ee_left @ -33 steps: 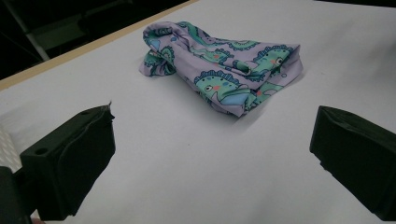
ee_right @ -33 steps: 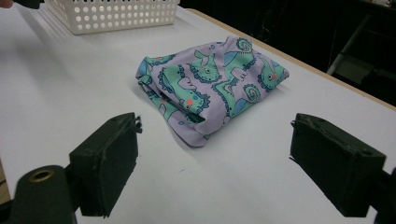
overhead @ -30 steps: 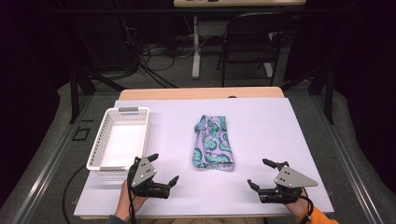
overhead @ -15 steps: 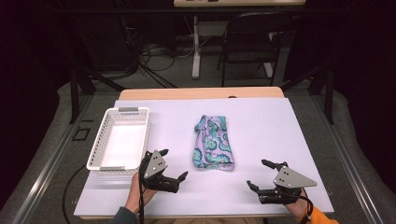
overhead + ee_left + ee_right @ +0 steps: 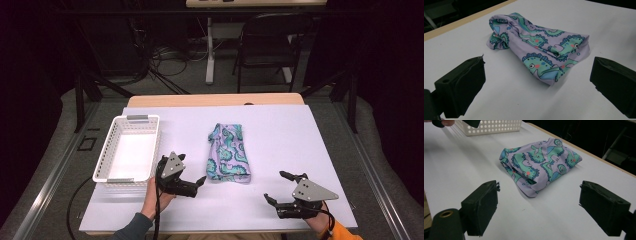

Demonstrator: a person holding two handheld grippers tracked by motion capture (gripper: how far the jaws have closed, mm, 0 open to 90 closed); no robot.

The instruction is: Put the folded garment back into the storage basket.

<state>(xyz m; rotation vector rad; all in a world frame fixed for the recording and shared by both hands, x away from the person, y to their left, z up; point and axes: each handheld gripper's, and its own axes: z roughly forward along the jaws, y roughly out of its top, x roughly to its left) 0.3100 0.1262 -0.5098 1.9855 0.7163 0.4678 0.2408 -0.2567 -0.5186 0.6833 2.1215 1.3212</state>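
Dark room behind, with a black chair [image 5: 267, 47] and loose cables on the floor past the far edge of the table [image 5: 300, 140]. Table top white, wooden strip along its far edge.

White perforated basket [image 5: 128, 148] sits on the table's left part, long side running away from the person, nothing visible inside.

Folded cloth [image 5: 228, 153] lies flat near the table's middle, right of the basket and apart from it. Lilac fabric with a teal seahorse print; folded into a loose oblong, layered edges showing at the near end in the left gripper view [image 5: 541, 52] and in the right gripper view [image 5: 541, 163].

Left hand-held gripper [image 5: 191, 175] sits just beside the basket's near right corner, held by a hand [image 5: 156, 195], pointing toward the cloth's near left corner; close to it, not touching. Jaws stand wide apart, nothing between them, cloth framed just ahead.

Right hand-held gripper [image 5: 279, 188] rests low at the table's near right, well apart from the cloth, pointing left toward it. Jaws spread wide, nothing held. Orange sleeve [image 5: 342, 232] at the wrist behind it.
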